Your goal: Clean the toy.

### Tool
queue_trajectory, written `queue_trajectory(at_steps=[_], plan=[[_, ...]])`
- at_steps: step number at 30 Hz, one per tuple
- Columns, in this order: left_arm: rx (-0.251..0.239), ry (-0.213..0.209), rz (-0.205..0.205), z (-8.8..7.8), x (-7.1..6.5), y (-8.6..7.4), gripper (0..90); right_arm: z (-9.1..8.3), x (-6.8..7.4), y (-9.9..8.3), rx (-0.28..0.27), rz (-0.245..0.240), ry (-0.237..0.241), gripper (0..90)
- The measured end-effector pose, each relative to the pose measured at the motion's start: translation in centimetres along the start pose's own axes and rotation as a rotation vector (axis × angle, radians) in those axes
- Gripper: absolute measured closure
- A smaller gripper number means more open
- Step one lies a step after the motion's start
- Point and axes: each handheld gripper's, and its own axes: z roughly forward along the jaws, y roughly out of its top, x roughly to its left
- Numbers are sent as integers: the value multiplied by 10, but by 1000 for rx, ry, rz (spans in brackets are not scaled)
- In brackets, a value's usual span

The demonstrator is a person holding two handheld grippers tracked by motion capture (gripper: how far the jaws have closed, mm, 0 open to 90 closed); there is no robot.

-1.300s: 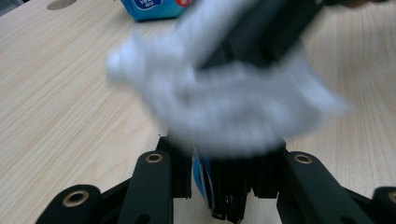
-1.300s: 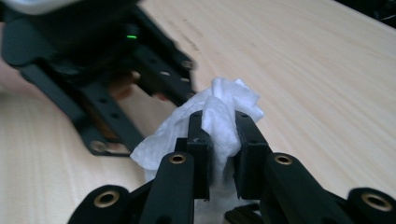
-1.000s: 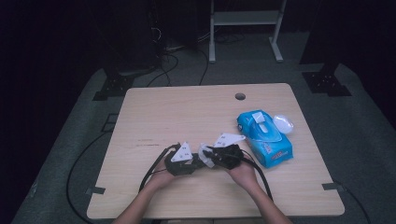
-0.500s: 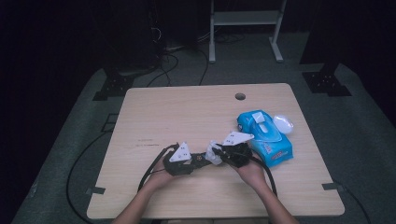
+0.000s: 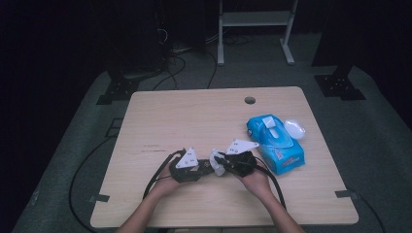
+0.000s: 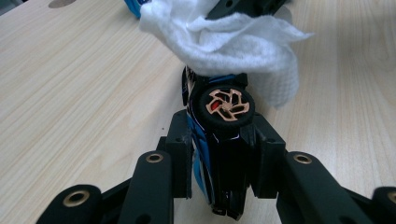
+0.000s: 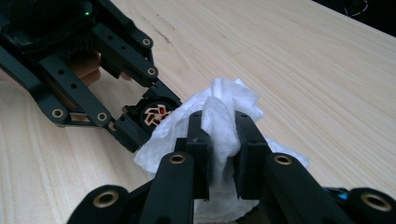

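Note:
My left gripper [image 6: 219,135] is shut on a small blue and black toy car [image 6: 205,154], turned so that a black wheel with a copper rim [image 6: 224,108] faces the camera. My right gripper [image 7: 219,126] is shut on a crumpled white wipe [image 7: 229,93], which rests against the car's far end [image 6: 233,46]. In the high view both grippers meet nose to nose near the table's front edge, left gripper [image 5: 204,167] and right gripper [image 5: 221,162], with the wipe [image 5: 216,162] between them. The right gripper view shows the left gripper [image 7: 147,116] holding the car wheel [image 7: 154,114].
A blue pack of wet wipes [image 5: 277,143] lies just right of the right hand, with a white plastic piece [image 5: 295,128] beside it. The wooden table [image 5: 194,116] has a cable hole [image 5: 249,100] at the back. Cables trail off the front left.
The right gripper with the wipe has shifted slightly to the right and tilted against the car. The left gripper has stayed put.

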Motion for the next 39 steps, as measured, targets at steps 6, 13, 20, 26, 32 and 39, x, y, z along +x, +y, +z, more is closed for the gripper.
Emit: queue_trajectory(at_steps=[6,13,20,26,32,39], plan=[[-3,-2,-7,-1,2,-1,663,-17,-20,-10,11,31,-79,783],[-1,0,-3,-1,2,-1,663,-24,-31,-15,26,46,-116,783],[0,0,4,-1,2,-1,662,-36,-47,-22,5,131,-157,783],[1,3,0,-2,1,-1,663,-23,-32,-13,-7,78,-78,782],[-3,2,-2,-1,1,-1,663,-26,-38,-19,15,70,-119,781],[-8,0,-6,-1,3,-2,663,-32,-44,-18,-1,108,-129,781]])
